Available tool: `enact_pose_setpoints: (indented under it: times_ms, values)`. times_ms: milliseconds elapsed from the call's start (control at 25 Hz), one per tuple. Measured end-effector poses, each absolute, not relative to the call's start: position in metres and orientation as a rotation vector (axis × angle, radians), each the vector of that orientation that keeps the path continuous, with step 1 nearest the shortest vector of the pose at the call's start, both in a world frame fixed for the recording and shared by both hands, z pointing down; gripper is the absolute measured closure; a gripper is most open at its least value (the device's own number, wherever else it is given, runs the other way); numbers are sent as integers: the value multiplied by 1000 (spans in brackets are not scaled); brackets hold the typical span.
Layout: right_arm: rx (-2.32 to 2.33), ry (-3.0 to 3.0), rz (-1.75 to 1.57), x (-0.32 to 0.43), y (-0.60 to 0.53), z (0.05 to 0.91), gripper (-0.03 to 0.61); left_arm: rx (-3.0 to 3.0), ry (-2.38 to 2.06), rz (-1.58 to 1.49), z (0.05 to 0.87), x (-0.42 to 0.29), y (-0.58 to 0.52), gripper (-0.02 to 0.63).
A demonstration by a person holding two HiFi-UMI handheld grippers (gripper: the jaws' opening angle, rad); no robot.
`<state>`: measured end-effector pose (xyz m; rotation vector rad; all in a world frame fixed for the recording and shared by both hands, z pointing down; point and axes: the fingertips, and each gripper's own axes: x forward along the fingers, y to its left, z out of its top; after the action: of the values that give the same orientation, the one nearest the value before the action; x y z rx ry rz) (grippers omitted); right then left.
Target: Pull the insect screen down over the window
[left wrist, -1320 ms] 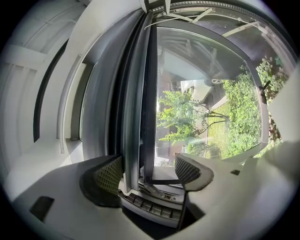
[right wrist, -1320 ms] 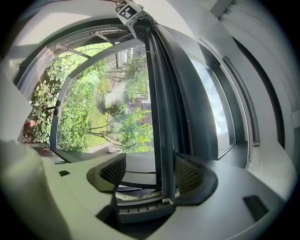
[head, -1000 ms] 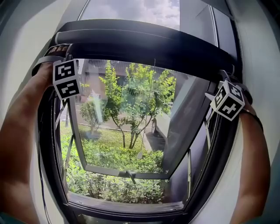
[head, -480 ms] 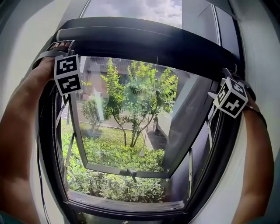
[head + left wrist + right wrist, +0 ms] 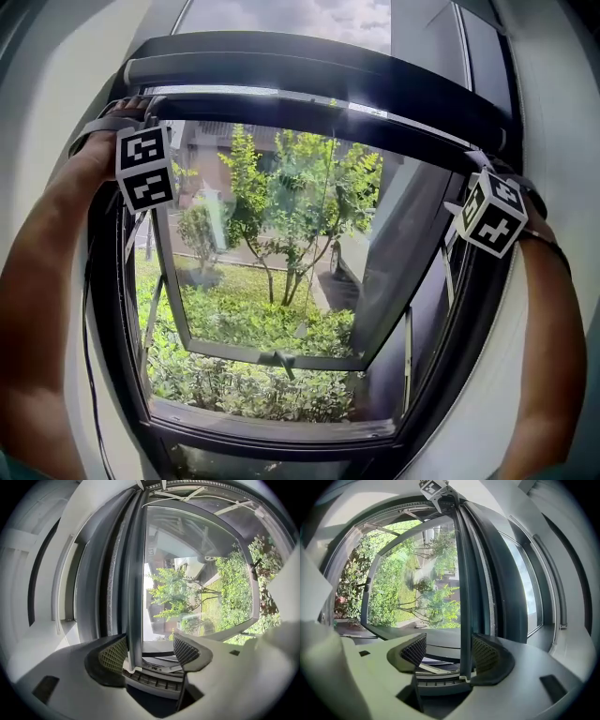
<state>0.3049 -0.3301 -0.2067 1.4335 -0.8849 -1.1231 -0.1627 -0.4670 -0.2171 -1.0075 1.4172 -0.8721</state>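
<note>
Left tongs [image 5: 150,649]: spread, with the screen bar [image 5: 136,592] between them, touching one pad.
Right tongs [image 5: 444,652]: spread, with the same bar against one pad.
Screen bar: near the window [image 5: 281,431] top.

left hand-held gripper [image 5: 150,652]: jaws apart | right hand-held gripper [image 5: 449,652]: jaws apart

Dark screen bar [image 5: 309,112], black-and-white patterned marker cubes [image 5: 144,169] [image 5: 494,214].
</note>
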Motion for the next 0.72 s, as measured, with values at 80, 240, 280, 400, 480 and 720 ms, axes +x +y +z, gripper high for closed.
enact_pose_setpoints:
  times_ms: [80,240,280,400,480,720]
  values:
    - [1426,-894,-1121,306,-330,-199,272,-1014,1413,-875,-209,-162,-466,291]
    - [1406,-913,-1117,304,-328,-180,272,-1034,1401,-886,-189,-165,-465,291]
    - [1399,-915,-1113,303,-327,-176,272,-1036,1396,-895,-185,-167,-465,291]
    - [1375,-920,-1098,300,-325,-164,272,-1042,1380,-932,-170,-170,-464,291]
    - [1359,-926,-1084,300,-325,-155,272,-1050,1369,-953,-161,-171,-463,291]
    - [1347,-951,-1064,304,-327,-129,273,-1099,1352,-958,-133,-168,-462,293]
